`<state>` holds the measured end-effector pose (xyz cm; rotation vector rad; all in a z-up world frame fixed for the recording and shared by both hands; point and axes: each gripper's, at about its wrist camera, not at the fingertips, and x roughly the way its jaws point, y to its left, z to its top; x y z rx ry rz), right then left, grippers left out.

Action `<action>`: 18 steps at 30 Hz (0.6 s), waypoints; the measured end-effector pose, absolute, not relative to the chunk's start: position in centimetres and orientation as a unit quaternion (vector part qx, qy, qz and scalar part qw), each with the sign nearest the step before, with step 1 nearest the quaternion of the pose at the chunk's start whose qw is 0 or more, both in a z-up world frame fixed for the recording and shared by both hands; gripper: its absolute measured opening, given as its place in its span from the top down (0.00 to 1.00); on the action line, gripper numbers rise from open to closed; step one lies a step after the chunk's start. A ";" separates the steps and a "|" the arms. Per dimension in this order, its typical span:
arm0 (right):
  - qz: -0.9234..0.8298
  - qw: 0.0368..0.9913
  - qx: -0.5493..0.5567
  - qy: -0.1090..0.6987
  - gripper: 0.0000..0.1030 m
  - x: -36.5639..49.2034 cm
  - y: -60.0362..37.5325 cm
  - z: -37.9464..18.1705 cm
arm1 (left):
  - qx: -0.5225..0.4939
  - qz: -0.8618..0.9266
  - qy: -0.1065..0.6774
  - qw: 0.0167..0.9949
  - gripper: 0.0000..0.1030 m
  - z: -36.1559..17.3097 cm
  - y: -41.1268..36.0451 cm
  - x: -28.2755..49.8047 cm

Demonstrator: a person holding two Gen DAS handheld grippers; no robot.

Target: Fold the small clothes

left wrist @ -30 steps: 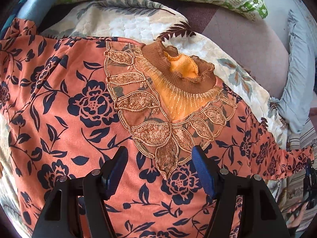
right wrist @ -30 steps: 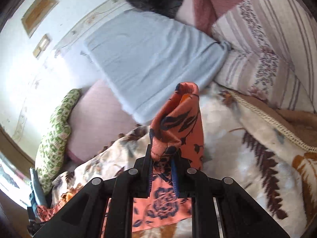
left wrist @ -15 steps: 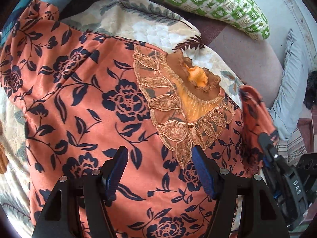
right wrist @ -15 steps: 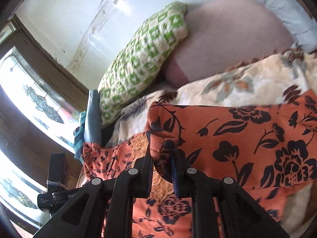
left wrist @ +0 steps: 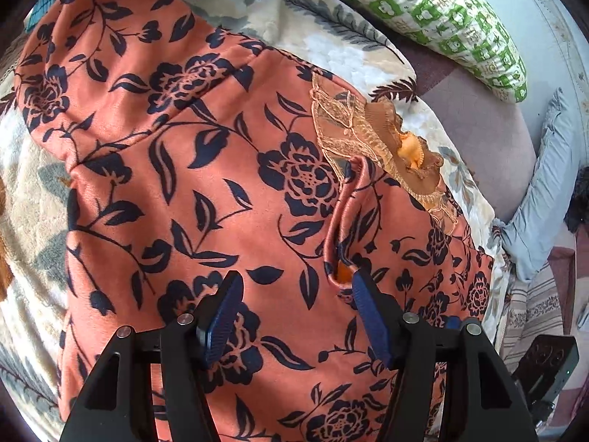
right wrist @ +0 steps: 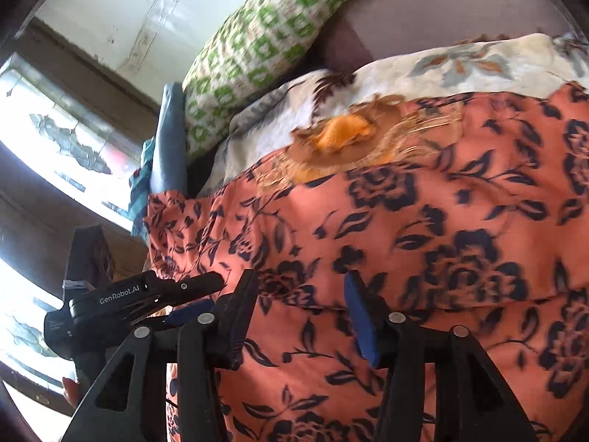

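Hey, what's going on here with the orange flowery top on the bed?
A person holding a gripper in each hand is folding an orange floral top spread on a patterned blanket. One sleeve now lies folded across the front, its cuff below the lace collar. The right gripper has just been opening and nothing is between its jaws now. The left gripper hovers open over the fabric, holding nothing. A green patterned pillow lies beyond the blanket.

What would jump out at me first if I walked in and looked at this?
The orange floral top, spread over a cream leaf-print blanket, fills the scene; one sleeve is folded across its front by the lace collar. A green-and-white pillow lies beyond it, and both black grippers hover open above the cloth.
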<state>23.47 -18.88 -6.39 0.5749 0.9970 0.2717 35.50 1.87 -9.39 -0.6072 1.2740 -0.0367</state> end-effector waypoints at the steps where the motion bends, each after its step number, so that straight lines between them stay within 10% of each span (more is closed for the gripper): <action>1: 0.111 0.831 0.282 0.466 0.47 23.2 -21.0 -6.3 | -0.272 -0.018 0.586 0.763 0.41 -9.7 1.1 35.8; 12: -0.012 0.778 0.453 0.435 0.47 20.0 -35.0 -10.9 | -0.295 -0.040 0.603 0.740 0.36 -12.5 -3.9 38.1; 13: -0.015 0.777 0.460 0.430 0.47 20.3 -35.2 -11.3 | -0.294 -0.039 0.605 0.739 0.43 -12.8 -4.3 38.6; 15: -0.029 0.777 0.468 0.419 0.50 20.9 -35.4 -11.5 | -0.288 -0.034 0.605 0.741 0.95 -13.4 -4.7 39.3; 18: -0.002 0.776 0.485 0.404 0.94 22.0 -34.7 -10.9 | -0.300 -0.025 0.585 0.753 0.96 -12.6 -3.7 39.5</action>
